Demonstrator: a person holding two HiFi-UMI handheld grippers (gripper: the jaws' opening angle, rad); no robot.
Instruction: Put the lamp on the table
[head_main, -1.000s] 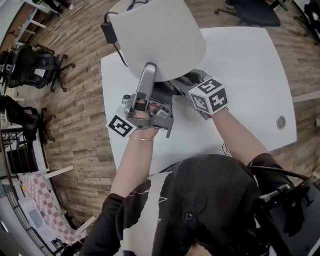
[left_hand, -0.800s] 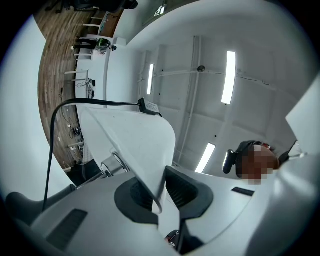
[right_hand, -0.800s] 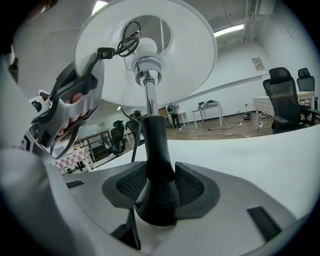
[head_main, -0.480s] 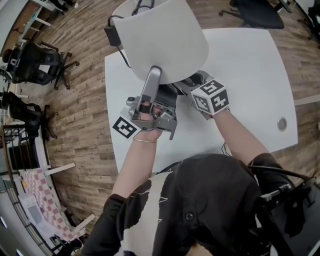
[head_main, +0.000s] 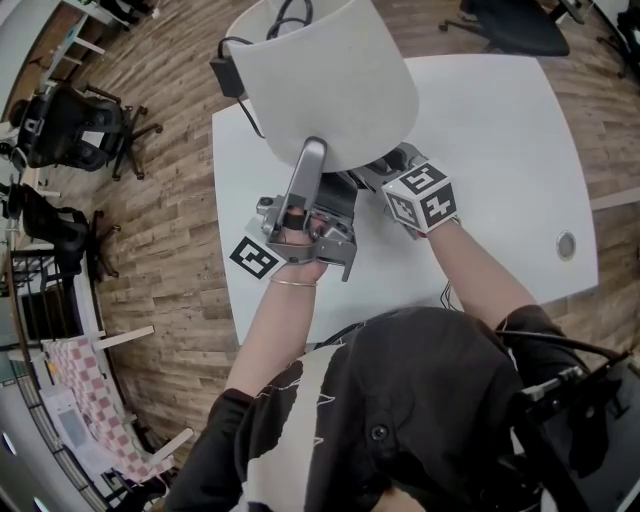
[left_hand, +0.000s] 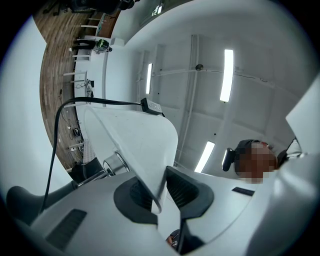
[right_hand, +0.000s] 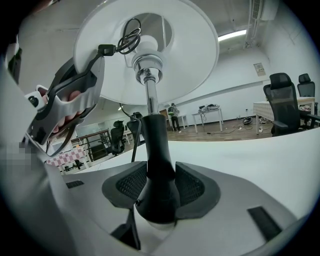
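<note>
Lamp (head_main: 330, 80): white shade, chrome tube (right_hand: 148, 85), black stem (right_hand: 159, 170); held tilted over the table's left half, shade towards the far edge. No view shows whether its foot touches the table.
Table (head_main: 500, 130): white, rounded corners.
Left gripper (head_main: 314, 150): angled upward, the shade's lower rim (left_hand: 150, 175) pinched between its pads; jaws have just been easing apart.
Right gripper (head_main: 385, 165): under the shade, pads clamped either side of the black stem.
Cord (head_main: 285, 15): black, looped inside the shade's top.
Chair (head_main: 70, 125): black, on the wood floor, left.
</note>
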